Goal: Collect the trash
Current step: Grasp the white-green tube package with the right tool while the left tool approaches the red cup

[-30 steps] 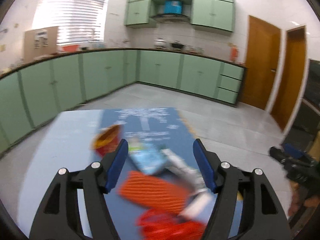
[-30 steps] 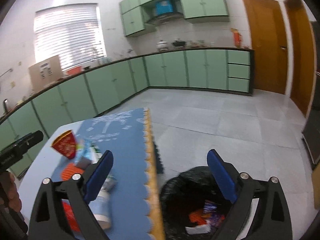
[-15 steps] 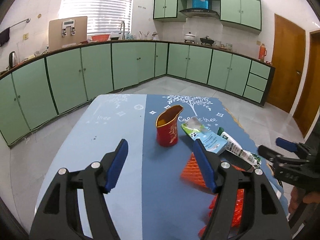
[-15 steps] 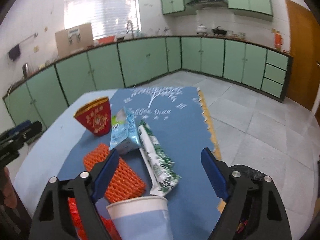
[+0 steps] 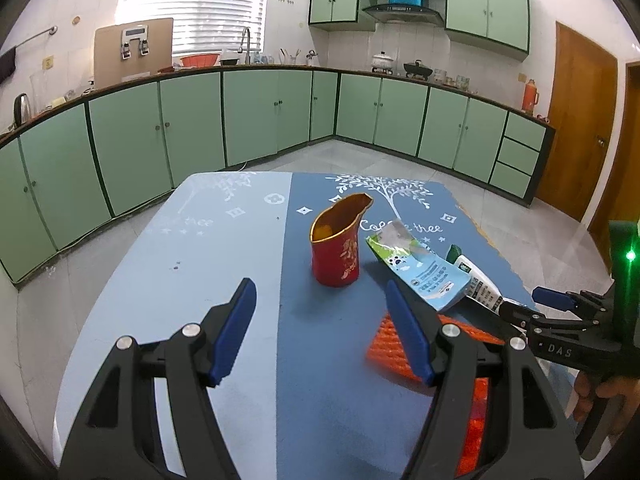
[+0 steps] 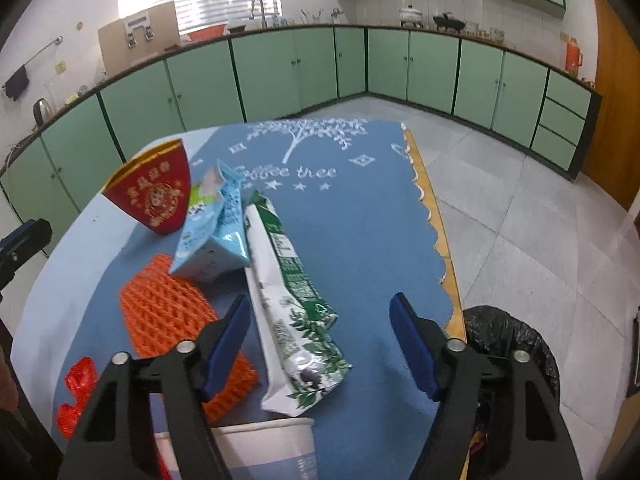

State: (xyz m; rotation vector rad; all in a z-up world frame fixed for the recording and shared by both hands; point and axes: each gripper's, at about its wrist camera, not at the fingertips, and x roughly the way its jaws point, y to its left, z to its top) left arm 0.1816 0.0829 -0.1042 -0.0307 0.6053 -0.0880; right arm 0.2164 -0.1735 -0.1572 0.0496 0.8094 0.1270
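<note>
The right gripper [image 6: 320, 340] should come down squarely over the long green-and-white wrapper [image 6: 288, 300], pinching its flat body across the width before lifting it to the black trash bag [image 6: 516, 344] at 4 o'clock. Its fingers have just been closing, but still gape with the wrapper between them, untouched. It tilts steeply down over the bench [image 6: 360, 220]. The left gripper [image 5: 322, 328] hangs open and empty, the red cup [image 5: 338, 252] at 12 o'clock.

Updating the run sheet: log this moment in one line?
phase: approach | right gripper: open, jaws just closing, over green-white pack | left gripper: open, empty, near red cup | bin bag: beside table
</note>
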